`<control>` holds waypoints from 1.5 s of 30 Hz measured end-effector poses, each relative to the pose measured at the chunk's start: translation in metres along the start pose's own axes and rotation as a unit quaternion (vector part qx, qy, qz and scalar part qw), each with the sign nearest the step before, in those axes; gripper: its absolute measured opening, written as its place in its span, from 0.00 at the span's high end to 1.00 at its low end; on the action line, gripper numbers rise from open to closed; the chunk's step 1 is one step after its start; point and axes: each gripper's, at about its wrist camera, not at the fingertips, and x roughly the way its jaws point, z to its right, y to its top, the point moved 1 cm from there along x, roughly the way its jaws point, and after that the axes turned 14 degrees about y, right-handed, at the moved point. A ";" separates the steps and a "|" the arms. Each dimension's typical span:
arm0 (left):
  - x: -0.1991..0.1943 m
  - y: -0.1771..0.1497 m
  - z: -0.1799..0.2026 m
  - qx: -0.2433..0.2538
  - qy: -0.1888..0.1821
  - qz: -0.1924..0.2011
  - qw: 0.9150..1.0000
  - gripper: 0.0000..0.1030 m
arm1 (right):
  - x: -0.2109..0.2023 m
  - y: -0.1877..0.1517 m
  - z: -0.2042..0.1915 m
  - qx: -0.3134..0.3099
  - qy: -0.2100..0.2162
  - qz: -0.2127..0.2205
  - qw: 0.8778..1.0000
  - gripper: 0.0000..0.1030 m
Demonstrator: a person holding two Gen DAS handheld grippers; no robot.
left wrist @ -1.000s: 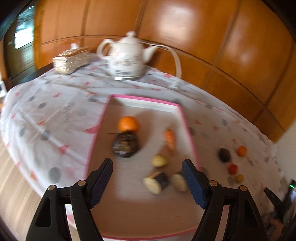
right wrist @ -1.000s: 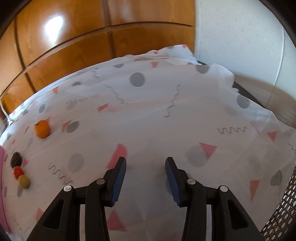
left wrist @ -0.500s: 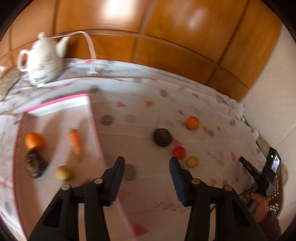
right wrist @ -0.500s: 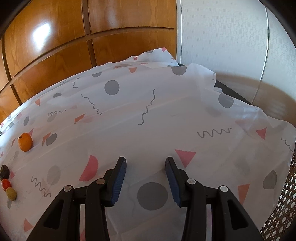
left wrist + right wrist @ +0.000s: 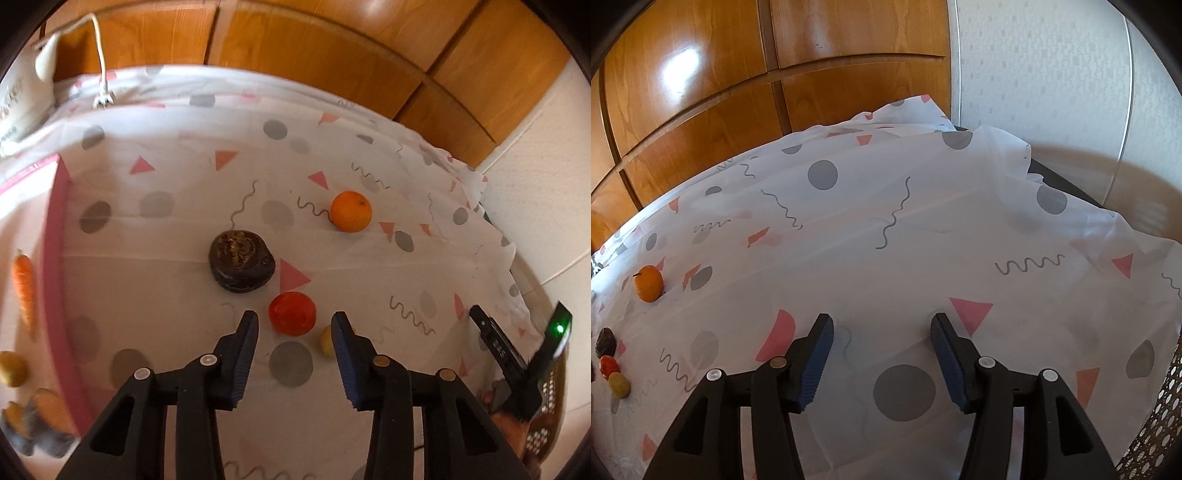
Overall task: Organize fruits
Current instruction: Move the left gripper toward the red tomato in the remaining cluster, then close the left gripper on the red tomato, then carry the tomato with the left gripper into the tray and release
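In the left wrist view my left gripper (image 5: 294, 320) is open and empty, its tips on either side of a red tomato (image 5: 292, 313) on the tablecloth. A small yellow fruit (image 5: 326, 339) lies just beside the right finger. A dark brown lumpy fruit (image 5: 241, 265) sits beyond, and an orange (image 5: 350, 211) farther right. The pink-rimmed tray (image 5: 54, 280) at the left holds a carrot (image 5: 25, 291) and other pieces. My right gripper (image 5: 882, 325) is open and empty over bare cloth; the orange (image 5: 648, 283), dark fruit (image 5: 605, 342), tomato (image 5: 609, 365) and yellow fruit (image 5: 619, 384) lie far left.
A white teapot (image 5: 22, 92) with a white cord (image 5: 100, 66) stands at the back left. Wooden wall panels (image 5: 332, 40) run behind the table. The other hand-held device with a green light (image 5: 554, 339) is at the right edge. A wicker surface (image 5: 1152, 435) lies at the table's right.
My left gripper has swung right from over the tray to the loose fruits and come close to the tomato, with its jaws narrower than a second ago. The right gripper's view has shifted slightly.
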 end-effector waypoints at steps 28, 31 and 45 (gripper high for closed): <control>-0.074 -0.005 -0.123 -0.096 0.056 0.082 0.990 0.71 | 0.001 -0.002 -0.002 -0.003 0.002 -0.001 1.000 0.41; -0.068 -0.003 -0.158 -0.119 0.098 0.080 0.985 0.71 | 0.001 -0.001 -0.001 -0.004 0.002 -0.002 1.000 0.41; -0.030 -0.006 -0.202 -0.135 0.165 0.048 0.976 0.71 | 0.001 -0.003 -0.002 -0.008 0.000 -0.004 1.000 0.40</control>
